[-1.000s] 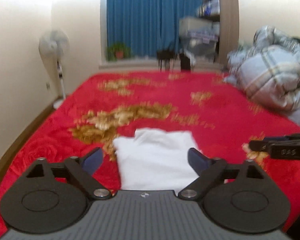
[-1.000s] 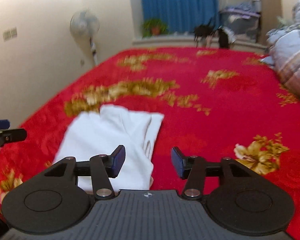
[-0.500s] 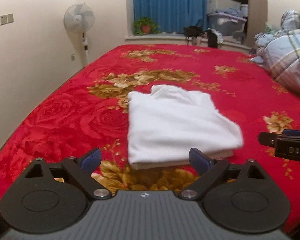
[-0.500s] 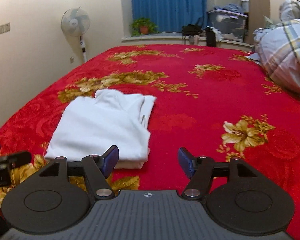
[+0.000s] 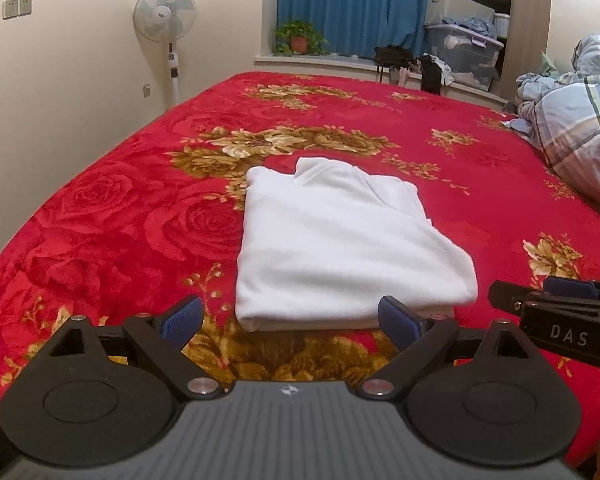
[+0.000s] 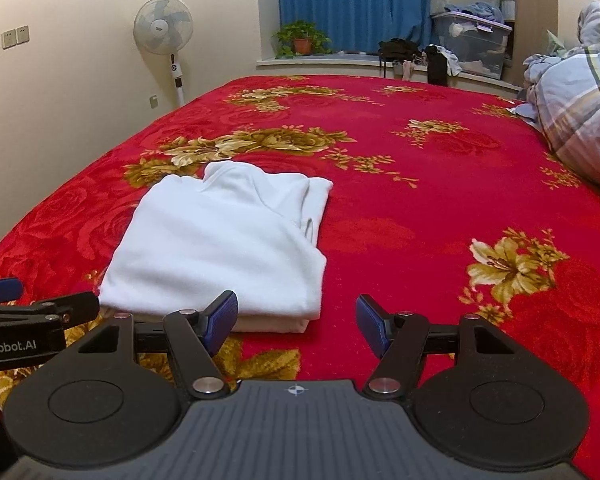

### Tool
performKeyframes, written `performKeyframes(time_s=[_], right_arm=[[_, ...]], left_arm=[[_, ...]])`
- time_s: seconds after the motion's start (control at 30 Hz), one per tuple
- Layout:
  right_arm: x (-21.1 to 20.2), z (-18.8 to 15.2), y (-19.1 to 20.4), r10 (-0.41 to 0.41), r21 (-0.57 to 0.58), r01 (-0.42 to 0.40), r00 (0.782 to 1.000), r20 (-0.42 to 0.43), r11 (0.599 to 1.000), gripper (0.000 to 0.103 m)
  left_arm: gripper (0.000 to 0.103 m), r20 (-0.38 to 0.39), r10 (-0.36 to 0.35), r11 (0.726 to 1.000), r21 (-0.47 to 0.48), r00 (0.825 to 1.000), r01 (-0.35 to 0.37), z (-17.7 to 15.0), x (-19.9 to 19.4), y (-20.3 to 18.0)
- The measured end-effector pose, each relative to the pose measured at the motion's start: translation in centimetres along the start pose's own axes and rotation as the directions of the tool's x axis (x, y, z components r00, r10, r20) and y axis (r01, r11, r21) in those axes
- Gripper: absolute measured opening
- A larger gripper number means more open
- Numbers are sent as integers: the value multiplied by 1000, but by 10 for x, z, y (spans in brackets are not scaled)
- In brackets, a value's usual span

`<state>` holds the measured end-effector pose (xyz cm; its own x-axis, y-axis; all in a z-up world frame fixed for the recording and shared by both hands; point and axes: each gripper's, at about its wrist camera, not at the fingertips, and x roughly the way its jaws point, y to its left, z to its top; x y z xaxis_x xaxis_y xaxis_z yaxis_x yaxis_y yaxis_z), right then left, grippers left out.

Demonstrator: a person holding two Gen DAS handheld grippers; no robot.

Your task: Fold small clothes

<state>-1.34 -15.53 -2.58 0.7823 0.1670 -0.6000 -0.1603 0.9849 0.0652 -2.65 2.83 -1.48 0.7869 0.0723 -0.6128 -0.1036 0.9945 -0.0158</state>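
Note:
A white garment (image 5: pixel 340 244) lies folded into a neat rectangle on the red floral blanket (image 5: pixel 120 220), its collar end pointing away from me. My left gripper (image 5: pixel 290 320) is open just short of the garment's near edge, nothing between its blue pads. The right gripper (image 6: pixel 296 322) is open too, near the garment's (image 6: pixel 220 240) front right corner, with nothing held. Each gripper shows at the edge of the other's view: the right one (image 5: pixel 556 312) and the left one (image 6: pixel 28 312).
A rumpled plaid quilt (image 5: pixel 576 136) is piled on the bed's right side. Beyond the bed are a standing fan (image 5: pixel 166 16), a potted plant (image 5: pixel 300 38) on the window ledge, blue curtains and storage boxes (image 5: pixel 460 48). The wall runs along the bed's left edge.
Both grippers have sunk and drawn back from the garment, which now lies wholly ahead of them. The right gripper's jaws spread wider.

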Motion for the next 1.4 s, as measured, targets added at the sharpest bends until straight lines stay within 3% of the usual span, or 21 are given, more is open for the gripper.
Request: performKeyframes(time_s=[0.5, 1.4], right_arm=[[-3, 2, 6, 9, -19, -9, 1000, 15, 1000, 67], [-4, 3, 10, 14, -38, -13, 1000, 21, 999, 67]], left_arm=[[96, 0, -43, 999, 13, 999, 43, -1, -1, -4], [96, 1, -54, 998, 15, 999, 54, -1, -1, -3]])
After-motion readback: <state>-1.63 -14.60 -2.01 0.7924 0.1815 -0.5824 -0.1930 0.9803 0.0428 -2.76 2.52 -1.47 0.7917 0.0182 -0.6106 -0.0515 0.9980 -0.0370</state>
